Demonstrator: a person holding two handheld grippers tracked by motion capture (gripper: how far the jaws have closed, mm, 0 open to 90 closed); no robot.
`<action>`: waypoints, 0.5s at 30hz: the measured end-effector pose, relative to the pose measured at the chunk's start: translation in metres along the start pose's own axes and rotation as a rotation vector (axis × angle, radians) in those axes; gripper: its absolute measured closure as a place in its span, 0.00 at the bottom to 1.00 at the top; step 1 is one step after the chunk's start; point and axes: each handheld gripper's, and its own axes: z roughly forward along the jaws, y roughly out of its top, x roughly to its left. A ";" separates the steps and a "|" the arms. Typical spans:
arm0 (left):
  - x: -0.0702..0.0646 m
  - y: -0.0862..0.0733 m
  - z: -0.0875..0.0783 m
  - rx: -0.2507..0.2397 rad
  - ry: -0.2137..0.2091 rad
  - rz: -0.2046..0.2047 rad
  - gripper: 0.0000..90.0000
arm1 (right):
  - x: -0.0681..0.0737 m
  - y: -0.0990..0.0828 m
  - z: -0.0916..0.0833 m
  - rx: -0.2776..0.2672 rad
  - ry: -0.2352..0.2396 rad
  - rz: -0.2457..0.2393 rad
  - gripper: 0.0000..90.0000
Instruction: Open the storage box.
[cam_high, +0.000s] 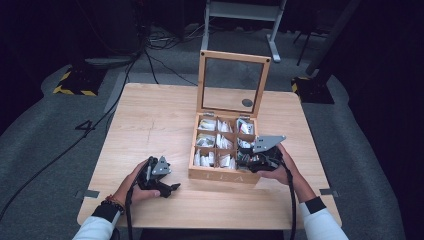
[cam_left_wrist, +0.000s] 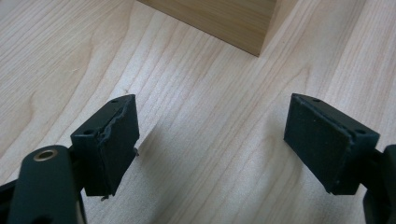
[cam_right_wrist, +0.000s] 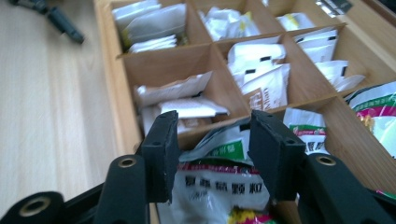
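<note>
A wooden tea box (cam_high: 220, 174) sits right of centre on the pale wooden table (cam_high: 150, 120), its glass-paned lid (cam_high: 233, 84) standing upright at the back and its nine compartments stuffed with white sachets (cam_right_wrist: 261, 70). Faint letters are cut into the front wall, seemingly "TEA", though they are hard to read from above. In the near right compartment lies a packet (cam_right_wrist: 219, 186) printed with a green band and dark Chinese characters; its lower part is cut off by the frame. More green-and-white packets (cam_right_wrist: 378, 107) fill the cell beside it. The right gripper (cam_right_wrist: 212, 154) hovers over that near right corner of the box, jaws partly open on either side of the packet's top edge; whether they touch it I cannot tell. The left gripper (cam_left_wrist: 210, 144) rests low over bare table just left of the box, jaws spread wide with nothing between them, one pad (cam_left_wrist: 116, 144) ragged along its edge.
</note>
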 end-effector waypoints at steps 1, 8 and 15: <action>0.000 0.000 0.000 0.000 0.000 0.000 0.20 | 0.000 0.000 0.000 0.000 0.000 0.000 0.60; 0.001 0.000 0.001 -0.001 -0.015 -0.007 0.20 | -0.002 0.003 -0.010 0.097 0.062 -0.106 0.60; 0.001 0.000 0.001 0.000 -0.016 -0.008 0.20 | 0.002 0.003 -0.003 0.222 -0.013 -0.204 0.58</action>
